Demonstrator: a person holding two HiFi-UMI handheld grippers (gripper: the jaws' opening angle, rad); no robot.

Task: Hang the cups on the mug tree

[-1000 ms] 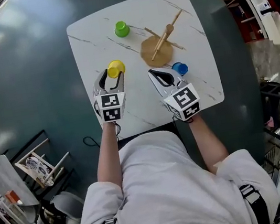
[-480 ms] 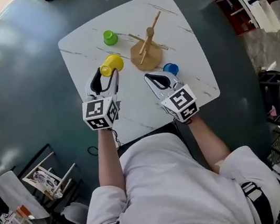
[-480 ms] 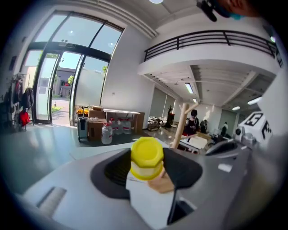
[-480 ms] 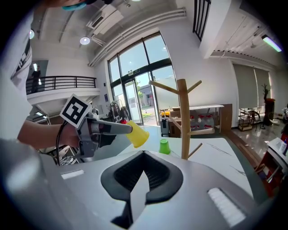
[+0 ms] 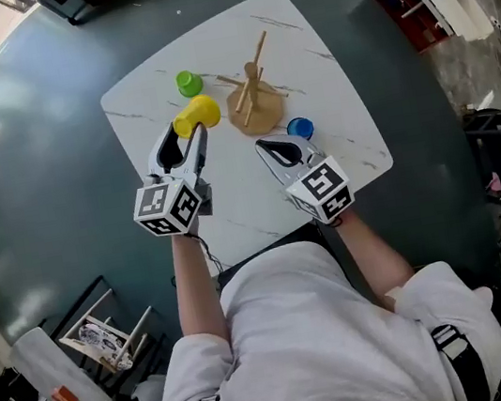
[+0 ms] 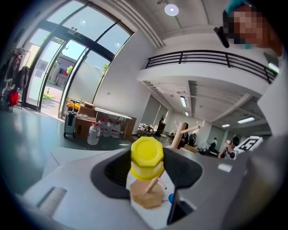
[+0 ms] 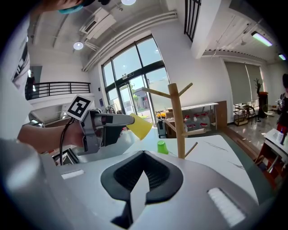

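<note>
**Left tool (image 5: pixel 192 136) with yellow cup (image 5: pixel 199 113), lifted.** A second ago the cup stands on the counter (image 5: pixel 322 59). Now you carry it clear of the surface, tipped on its side and nearer the mug tree (image 5: pixel 254 97), which lies ahead and to the right of the tool. Hanging is under way, with no peg reached yet. The jaws stand wide, clamped on the cup's sides. Your right tool (image 5: pixel 267 148) is closed on nothing. The blue cup (image 5: pixel 299 127) sits just beyond its tip, and the green cup (image 5: pixel 189 83) lies ahead of the left tool.
</note>
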